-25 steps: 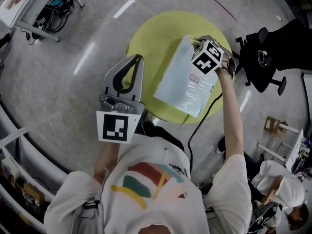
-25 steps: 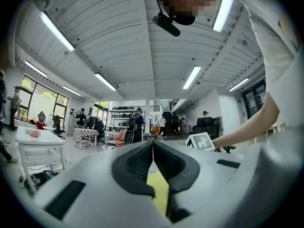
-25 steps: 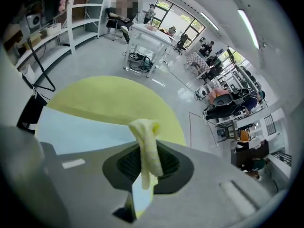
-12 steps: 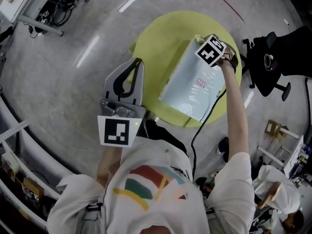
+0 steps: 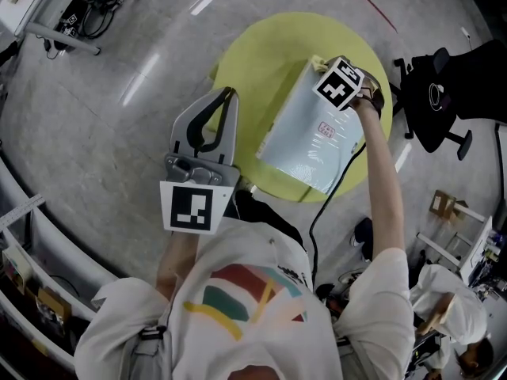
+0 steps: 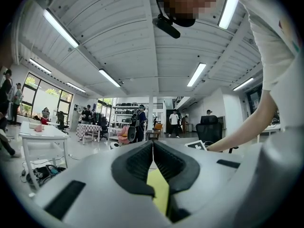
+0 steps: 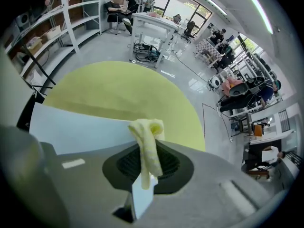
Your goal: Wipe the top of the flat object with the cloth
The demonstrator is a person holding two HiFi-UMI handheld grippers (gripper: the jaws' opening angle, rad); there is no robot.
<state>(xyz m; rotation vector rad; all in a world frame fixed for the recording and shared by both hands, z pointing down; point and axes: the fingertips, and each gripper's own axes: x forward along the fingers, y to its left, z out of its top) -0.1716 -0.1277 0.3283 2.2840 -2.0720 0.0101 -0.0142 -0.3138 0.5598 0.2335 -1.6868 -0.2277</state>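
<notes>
A light blue flat object [image 5: 305,137] lies on the round yellow-green table [image 5: 261,62]. My right gripper [image 5: 322,66] is at the flat object's far corner, shut on a pale yellow cloth [image 5: 317,61]. In the right gripper view the cloth [image 7: 148,141] hangs bunched between the shut jaws of the right gripper [image 7: 148,151], just above the flat object [image 7: 80,129] and the table [image 7: 118,87]. My left gripper [image 5: 228,95] is held off the table's left side, apart from the flat object. In its own view the left gripper [image 6: 153,145] is shut on nothing.
A black cable [image 5: 333,184] runs from the right gripper down past the table's near edge. A black office chair [image 5: 432,93] stands to the right of the table. A white table [image 7: 152,25] and shelves [image 7: 47,27] stand farther off. Another person [image 5: 451,307] is at the lower right.
The right gripper, still holding the cloth, has shifted only slightly at the flat object's far corner. The left gripper has stayed shut in about the same place.
</notes>
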